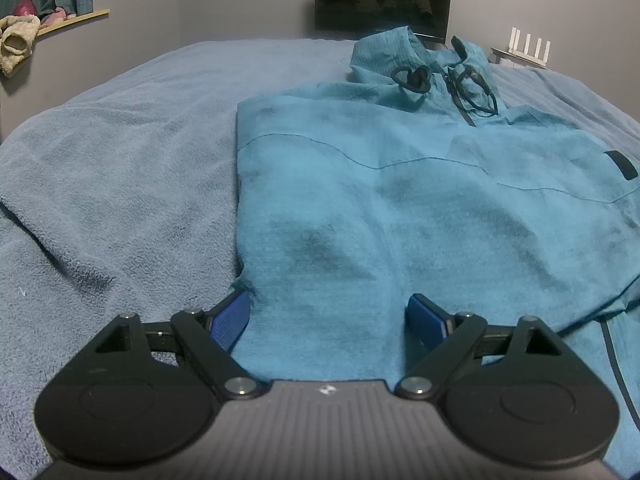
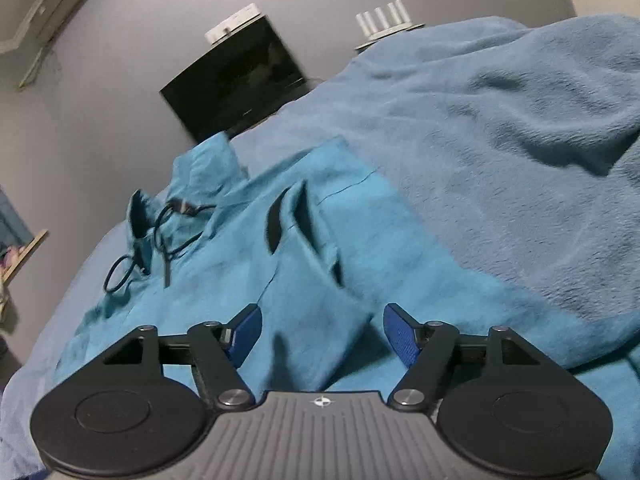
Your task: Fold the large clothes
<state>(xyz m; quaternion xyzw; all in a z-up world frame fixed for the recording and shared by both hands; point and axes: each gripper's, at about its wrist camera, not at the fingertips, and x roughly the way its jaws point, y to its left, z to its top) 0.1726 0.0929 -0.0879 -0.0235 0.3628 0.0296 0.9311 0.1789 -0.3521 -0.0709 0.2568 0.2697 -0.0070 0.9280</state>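
A: Starting at the left side, in the left wrist view. Seeing a shelf [image 1: 76, 20] on the wall with a beige cloth [image 1: 16, 46] hanging at its end. Below, lying over everything, a light blue blanket [image 1: 120, 168].

B: And the left gripper [image 1: 326, 320]?

A: Standing wide open, with nothing pinched between the blue pads [image 1: 230, 326]. Hovering at the near hem of the teal jacket [image 1: 400, 200], left pad just at the jacket's left edge.

B: Lying how, that jacket?

A: Spread flat on the blanket, hood [image 1: 404, 60] at the far end, black cords [image 1: 472, 92] resting on it. Behind, a dark screen [image 1: 384, 0] against the wall, and further right a white router [image 1: 528, 46].

B: Moving now to the right wrist view?

A: Yes. Showing the same jacket [image 2: 224, 280], somewhat blurred and tilted. The right gripper [image 2: 322, 336] also open, pads apart, gripping nothing, with a loose fold of the cloth lying between the fingers. To the right, only bunched blanket [image 2: 520, 140].
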